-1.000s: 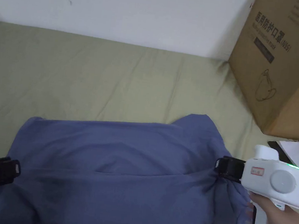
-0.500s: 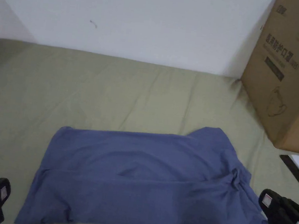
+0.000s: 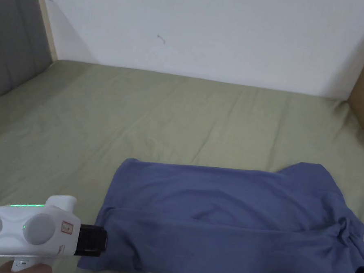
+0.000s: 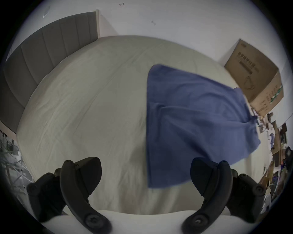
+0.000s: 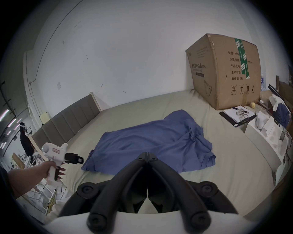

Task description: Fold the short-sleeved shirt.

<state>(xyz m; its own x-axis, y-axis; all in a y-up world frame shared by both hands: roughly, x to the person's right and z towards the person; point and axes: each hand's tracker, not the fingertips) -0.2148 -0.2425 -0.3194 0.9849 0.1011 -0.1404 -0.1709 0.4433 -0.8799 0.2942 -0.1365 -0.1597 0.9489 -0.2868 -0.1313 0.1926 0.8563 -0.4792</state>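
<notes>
From where I sit, the blue shirt (image 3: 233, 223) lies flat on the green bed sheet (image 3: 159, 116), already folded once lengthwise — a long band with a fold line running along its middle. One end, toward the cardboard box (image 5: 225, 69), is bunched and wrinkled where a sleeve sits; the other end is fairly square. So I judge the first fold done and the crosswise folds yet to come, with that rumpled end wanting a tidy.

My left tongs (image 4: 145, 175) are wide open, empty, hovering just beside the near corner at the square end of the shirt without touching it. My right tongs (image 5: 147, 156) are closed with nothing between them, held above the bed near the front edge of the shirt.

What remains, I think, is to take one end and bring it over the other — perhaps twice — to make a compact packet.
</notes>
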